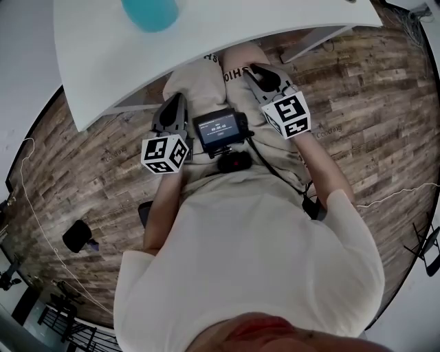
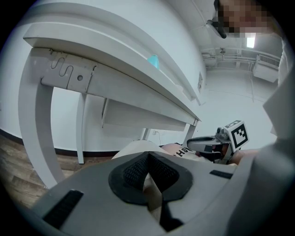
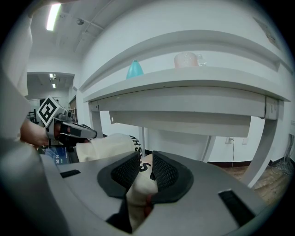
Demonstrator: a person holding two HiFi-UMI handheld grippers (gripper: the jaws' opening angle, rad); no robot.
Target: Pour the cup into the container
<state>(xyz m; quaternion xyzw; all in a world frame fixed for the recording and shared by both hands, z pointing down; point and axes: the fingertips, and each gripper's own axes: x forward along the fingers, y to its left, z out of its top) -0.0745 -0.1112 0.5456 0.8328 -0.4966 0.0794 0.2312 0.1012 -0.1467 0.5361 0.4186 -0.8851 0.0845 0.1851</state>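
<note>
White bench (image 1: 275, 27): blue cup (image 1: 150, 12), pale container (image 3: 186, 60) | I read left hand-held gripper (image 2: 147, 156) jaws together, empty | right hand-held gripper (image 3: 145, 160) narrowly parted, empty | both over lap (image 1: 206, 82)

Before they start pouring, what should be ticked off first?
1. Cup on the table: ok.
2. Container on the table, apart from the cup: ok.
3. Left gripper free: ok, jaws together on nothing.
4. Right gripper free: ok, jaws slightly apart, nothing gripped.
5. Grippers within reach of the cup: not ok, both sit below the tabletop, over the lap.
6. Something in the cup to pour: cannot tell.
</note>
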